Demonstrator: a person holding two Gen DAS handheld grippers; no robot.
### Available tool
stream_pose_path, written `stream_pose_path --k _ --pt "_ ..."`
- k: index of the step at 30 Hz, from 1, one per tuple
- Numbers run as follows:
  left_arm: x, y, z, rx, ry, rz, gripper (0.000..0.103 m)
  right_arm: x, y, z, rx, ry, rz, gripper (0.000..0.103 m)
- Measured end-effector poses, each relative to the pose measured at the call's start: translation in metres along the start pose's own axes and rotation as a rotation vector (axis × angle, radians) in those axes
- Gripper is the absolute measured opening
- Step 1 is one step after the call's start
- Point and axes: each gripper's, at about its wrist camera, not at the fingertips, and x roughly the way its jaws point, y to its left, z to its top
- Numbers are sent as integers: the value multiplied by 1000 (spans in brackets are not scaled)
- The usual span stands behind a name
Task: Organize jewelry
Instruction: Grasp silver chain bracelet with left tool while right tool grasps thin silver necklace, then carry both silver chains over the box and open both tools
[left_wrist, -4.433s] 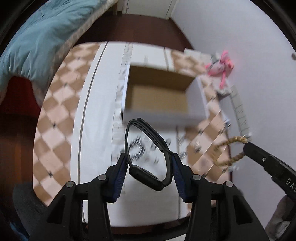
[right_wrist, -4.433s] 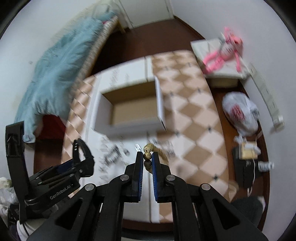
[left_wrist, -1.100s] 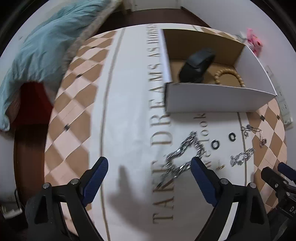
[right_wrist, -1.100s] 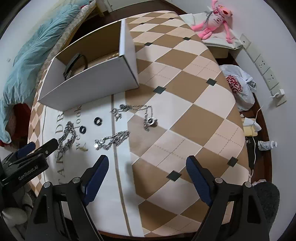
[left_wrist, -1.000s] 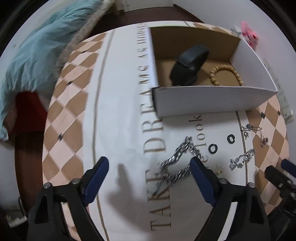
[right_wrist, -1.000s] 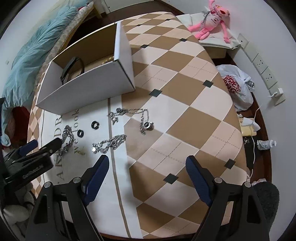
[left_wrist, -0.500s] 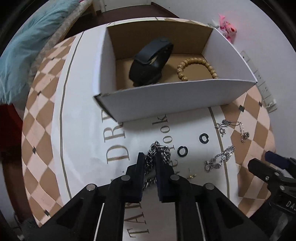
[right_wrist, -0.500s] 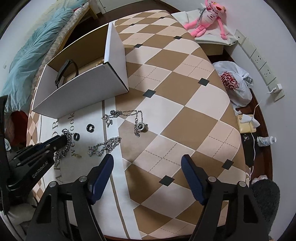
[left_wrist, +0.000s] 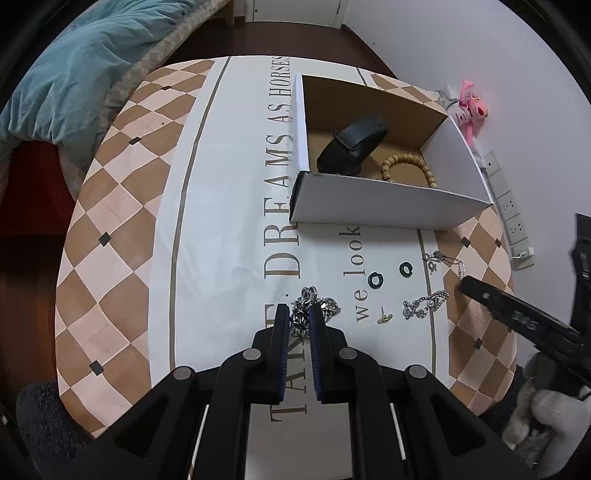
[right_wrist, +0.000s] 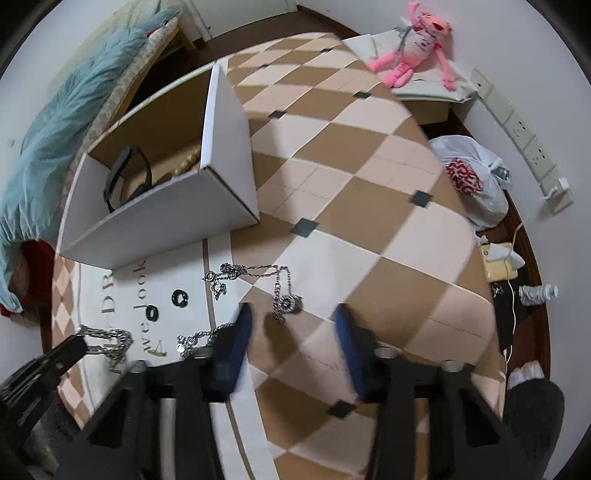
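My left gripper (left_wrist: 295, 321) is shut on a chunky silver chain (left_wrist: 314, 301), which bunches between the blue pads just above the white cloth. My right gripper (right_wrist: 293, 332) points down over a thin pendant necklace (right_wrist: 284, 295). Its jaws are closing and the pendant lies just ahead of the gap, untouched. A white cardboard box (left_wrist: 388, 206) behind holds a black band (left_wrist: 351, 147) and a wooden bead bracelet (left_wrist: 406, 166). On the cloth lie two black rings (left_wrist: 375, 281), a small gold earring (left_wrist: 384, 317) and a thin silver bracelet (left_wrist: 424, 306).
The round table wears a checked cloth with a lettered white runner (left_wrist: 221, 221). A teal blanket (left_wrist: 74, 74) lies on a bed at the left. A pink plush toy (right_wrist: 417, 48), a plastic bag (right_wrist: 469, 177) and wall sockets (right_wrist: 524, 136) are at the right.
The left jaws went from wide open to shut on the chunky chain, then rose a little with it. The right jaws have narrowed and sunk toward the pendant necklace.
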Motion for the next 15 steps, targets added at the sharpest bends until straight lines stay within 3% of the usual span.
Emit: stream_pose_path --k 1,2,8,15 --pt "0 0 0 0 1 1 8 -1 4 0 -22 -30 -12 31" --pt "1 -1 -3 2 3 3 8 2 7 1 -38 -26 -12 12" --pt "-7 -5 4 1 -9 -8 8 -10 7 -3 -28 -62 22 10" --pt "-43 -10 16 -2 -71 -65 8 -77 13 8 -17 -159 140 10"
